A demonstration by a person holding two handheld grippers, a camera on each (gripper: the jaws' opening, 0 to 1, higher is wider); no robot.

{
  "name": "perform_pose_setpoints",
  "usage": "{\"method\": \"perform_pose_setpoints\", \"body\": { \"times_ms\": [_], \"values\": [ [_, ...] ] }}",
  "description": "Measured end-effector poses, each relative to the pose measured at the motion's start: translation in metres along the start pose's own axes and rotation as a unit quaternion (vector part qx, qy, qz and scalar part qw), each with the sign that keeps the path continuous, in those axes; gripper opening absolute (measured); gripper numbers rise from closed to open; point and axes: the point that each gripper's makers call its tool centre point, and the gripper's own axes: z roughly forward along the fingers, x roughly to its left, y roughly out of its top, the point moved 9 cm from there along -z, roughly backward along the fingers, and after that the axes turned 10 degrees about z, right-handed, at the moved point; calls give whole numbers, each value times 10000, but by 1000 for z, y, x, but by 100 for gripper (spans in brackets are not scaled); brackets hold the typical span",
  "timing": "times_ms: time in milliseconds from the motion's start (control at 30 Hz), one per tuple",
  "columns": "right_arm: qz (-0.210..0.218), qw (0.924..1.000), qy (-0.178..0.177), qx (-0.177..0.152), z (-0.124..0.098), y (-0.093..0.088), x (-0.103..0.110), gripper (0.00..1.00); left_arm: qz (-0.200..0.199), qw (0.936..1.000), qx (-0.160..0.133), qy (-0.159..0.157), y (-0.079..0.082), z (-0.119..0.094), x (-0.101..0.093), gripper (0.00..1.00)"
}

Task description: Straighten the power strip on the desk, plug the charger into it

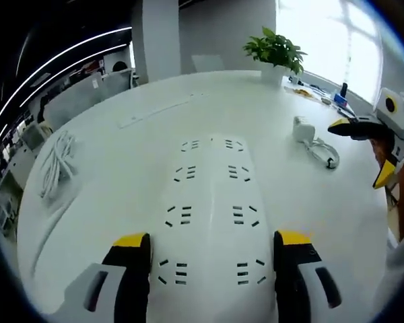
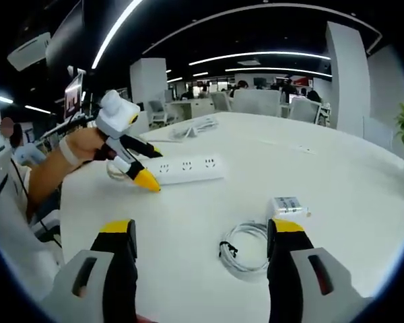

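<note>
The white power strip (image 1: 209, 202) runs away from me between the left gripper's (image 1: 212, 240) jaws, whose yellow-tipped fingers press against its two long edges. From the right gripper view, the left gripper (image 2: 155, 168) straddles the near end of the power strip (image 2: 188, 168). The white charger (image 2: 287, 205) lies beside its coiled cable (image 2: 246, 249), just ahead of the open right gripper (image 2: 202, 229). In the left gripper view the charger (image 1: 303, 128) sits right of the strip, with the right gripper (image 1: 360, 151) open beside it.
A bundled white cord (image 1: 57, 165) lies at the table's left side. A potted plant (image 1: 276, 47) stands at the far edge. A person's hand (image 2: 74, 151) holds the left gripper. The white table (image 2: 337, 155) has bare room around the charger.
</note>
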Motion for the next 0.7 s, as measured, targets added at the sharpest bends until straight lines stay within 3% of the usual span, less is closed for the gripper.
{"method": "perform_pose_setpoints", "body": {
  "times_ms": [233, 400, 533, 667, 700],
  "values": [
    [-345, 9993, 54, -91, -2, 12, 1, 77, -7, 10000, -12, -4, 0, 0, 0, 76],
    [-1263, 9912, 385, 52, 4, 34, -2, 77, 35, 10000, -58, -24, -1, 0, -1, 76],
    [-2192, 9728, 733, 146, 17, 60, -3, 76, 53, 9999, -95, -28, -1, 1, 0, 76],
    [-3254, 9390, 1097, 194, 38, 87, -1, 72, 78, 9999, -103, -57, -1, 2, 0, 76],
    [-3324, 9351, 1181, 343, 43, 93, 0, 72, 85, 9999, -103, -64, -1, 2, 0, 76]
  ]
}}
